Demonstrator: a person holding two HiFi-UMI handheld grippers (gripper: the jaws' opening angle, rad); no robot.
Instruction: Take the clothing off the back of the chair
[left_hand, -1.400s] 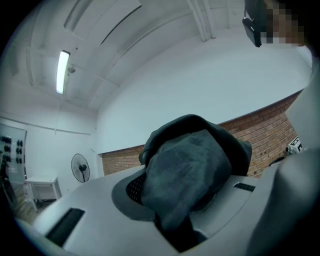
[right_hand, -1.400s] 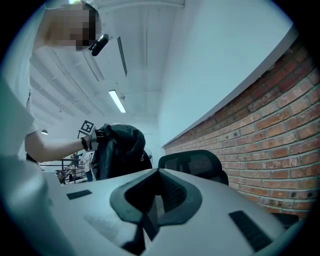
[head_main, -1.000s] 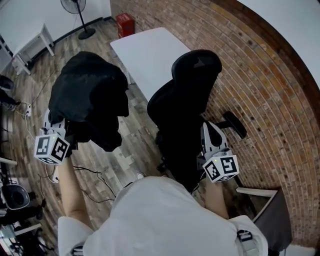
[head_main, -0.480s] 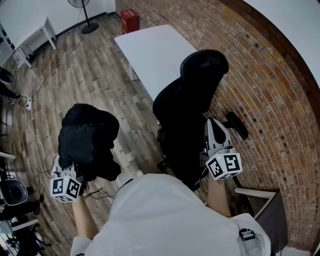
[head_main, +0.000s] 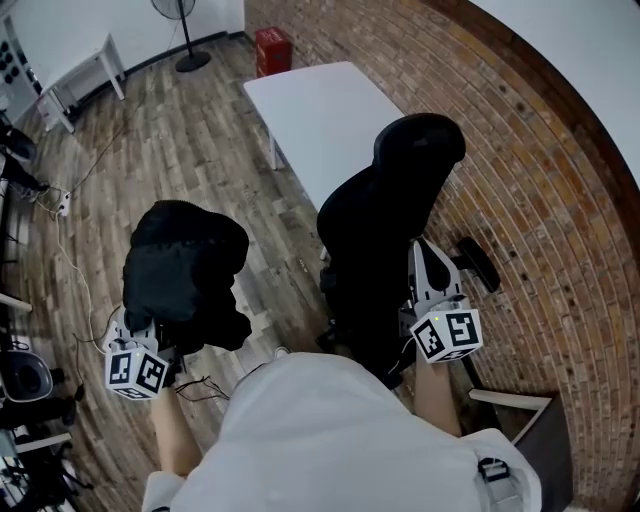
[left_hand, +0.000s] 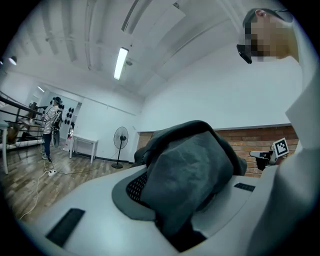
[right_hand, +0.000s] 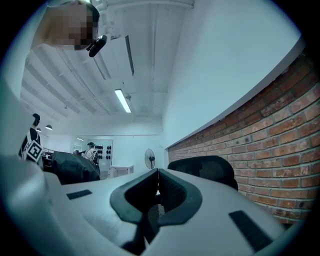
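Note:
The black clothing (head_main: 185, 270) hangs in a bundle from my left gripper (head_main: 140, 335), low on the left and well clear of the chair. In the left gripper view the dark fabric (left_hand: 192, 170) fills the space between the jaws, which are shut on it. The black office chair (head_main: 385, 250) stands by the brick wall with its backrest bare. My right gripper (head_main: 430, 265) sits just right of the chair back; in the right gripper view (right_hand: 157, 182) its jaws meet with nothing between them, and the chair's headrest (right_hand: 205, 167) lies beyond.
A white table (head_main: 320, 115) stands past the chair, with a red box (head_main: 272, 48) and a floor fan (head_main: 180, 20) further back. Cables (head_main: 70, 250) run across the wooden floor at the left. The brick wall (head_main: 540, 200) closes the right side.
My left gripper has dropped and pulled back toward me with the clothing, then held still. The right gripper has hardly shifted beside the chair.

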